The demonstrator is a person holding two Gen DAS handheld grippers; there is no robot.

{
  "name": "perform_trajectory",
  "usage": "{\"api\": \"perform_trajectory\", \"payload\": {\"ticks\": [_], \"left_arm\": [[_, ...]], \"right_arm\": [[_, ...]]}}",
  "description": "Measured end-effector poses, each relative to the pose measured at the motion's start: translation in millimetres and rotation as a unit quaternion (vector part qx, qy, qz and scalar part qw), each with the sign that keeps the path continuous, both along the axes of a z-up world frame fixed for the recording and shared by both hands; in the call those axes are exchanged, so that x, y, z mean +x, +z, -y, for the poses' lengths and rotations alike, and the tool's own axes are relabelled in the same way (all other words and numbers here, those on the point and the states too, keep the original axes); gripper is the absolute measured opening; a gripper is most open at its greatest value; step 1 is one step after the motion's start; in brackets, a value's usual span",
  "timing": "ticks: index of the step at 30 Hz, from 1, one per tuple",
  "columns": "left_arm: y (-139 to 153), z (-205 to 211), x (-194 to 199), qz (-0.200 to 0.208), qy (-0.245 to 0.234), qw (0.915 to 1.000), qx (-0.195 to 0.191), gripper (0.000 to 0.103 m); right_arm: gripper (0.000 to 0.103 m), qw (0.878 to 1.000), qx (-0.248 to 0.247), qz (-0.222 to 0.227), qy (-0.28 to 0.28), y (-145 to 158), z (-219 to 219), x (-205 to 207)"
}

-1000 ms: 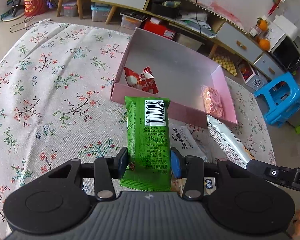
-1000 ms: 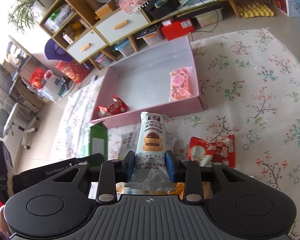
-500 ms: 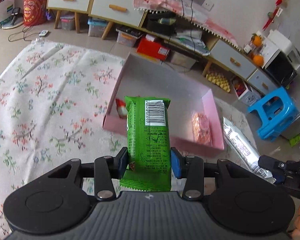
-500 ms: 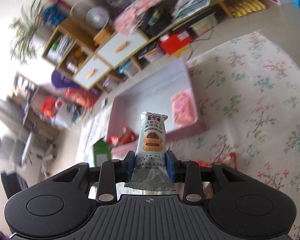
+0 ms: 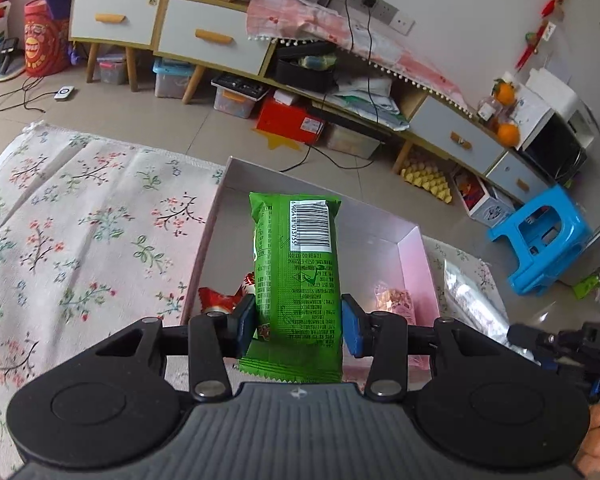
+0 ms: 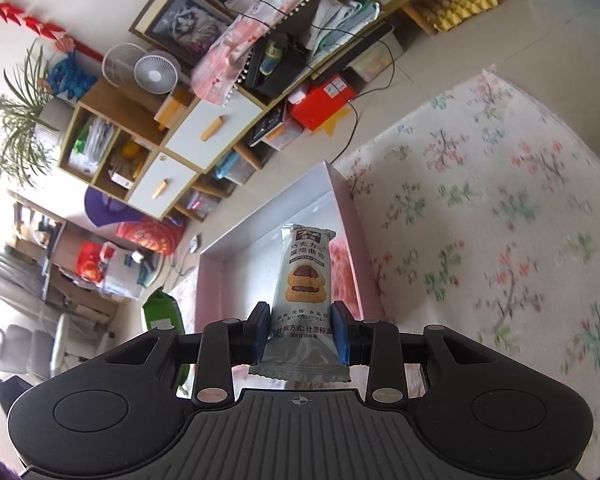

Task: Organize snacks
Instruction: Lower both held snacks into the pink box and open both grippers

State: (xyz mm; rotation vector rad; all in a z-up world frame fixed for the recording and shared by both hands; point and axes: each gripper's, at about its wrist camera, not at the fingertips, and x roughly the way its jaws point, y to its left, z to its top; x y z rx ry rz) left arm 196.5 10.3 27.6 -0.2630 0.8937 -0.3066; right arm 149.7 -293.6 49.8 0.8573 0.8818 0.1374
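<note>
My left gripper [image 5: 298,326] is shut on a green snack packet [image 5: 296,280] and holds it up over the near wall of the pink box [image 5: 414,264]. In the box lie a red packet [image 5: 220,298] at the left and a pink packet [image 5: 394,300] at the right. My right gripper [image 6: 300,334] is shut on a silver cookie packet [image 6: 304,280], held above the pink box [image 6: 346,200] near its right wall. The silver packet [image 5: 472,304] and right gripper [image 5: 572,348] show at the right of the left wrist view. The green packet [image 6: 162,312] shows at the left of the right wrist view.
The box sits on a floral cloth [image 5: 80,240] that spreads left and right [image 6: 500,220]. Behind it are a low cabinet with drawers [image 5: 204,36], storage boxes on the floor, a red box [image 5: 290,122] and a blue stool [image 5: 540,240].
Both grippers have risen and moved forward over the pink box, each still holding its packet. The loose packets on the cloth in front of the box have dropped out of view.
</note>
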Motion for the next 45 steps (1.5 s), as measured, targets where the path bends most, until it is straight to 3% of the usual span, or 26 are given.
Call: {"api": "perform_trajectory", "payload": {"ticks": [8, 15, 16, 18, 22, 26, 31, 37, 40, 43, 45], "left_arm": [[-15, 9, 20, -0.016, -0.001, 0.9995, 0.029, 0.04], [-17, 11, 18, -0.003, 0.001, 0.9987, 0.05, 0.041], [-15, 12, 18, 0.007, 0.004, 0.9984, 0.056, 0.042], [-10, 12, 15, 0.022, 0.004, 0.9977, 0.063, 0.055], [2, 1, 11, 0.03, 0.009, 0.9988, 0.037, 0.057], [8, -10, 5, 0.02, 0.023, 0.9994, 0.017, 0.057], [8, -13, -1, -0.002, 0.025, 0.9997, 0.004, 0.059], [8, -13, -13, -0.011, 0.017, 0.9998, 0.005, 0.059], [6, -10, -17, -0.031, 0.009, 0.9994, 0.008, 0.059], [9, -7, -27, -0.042, -0.003, 0.9991, 0.001, 0.061], [12, -2, -35, -0.043, -0.009, 0.999, 0.008, 0.071]], "right_arm": [[0.032, 0.999, -0.021, -0.017, 0.025, -14, -34, 32], [0.033, 0.998, -0.039, -0.034, 0.037, -25, -52, 45], [0.033, 0.998, -0.035, -0.032, 0.034, -26, -52, 46], [0.035, 0.999, -0.024, -0.023, 0.016, -26, -52, 43], [0.036, 1.0, -0.004, 0.005, 0.018, -6, -48, 36], [0.04, 0.999, -0.029, 0.021, 0.006, 10, -42, 27], [0.04, 0.997, -0.056, -0.021, 0.057, -9, -55, 27], [0.04, 0.995, -0.073, 0.003, 0.074, -11, -72, 21], [0.04, 0.994, -0.069, -0.017, 0.08, -10, -77, 20], [0.04, 0.994, -0.065, 0.04, 0.083, 26, -78, 2], [0.049, 0.986, -0.087, 0.103, 0.094, 56, -79, -15]]}}
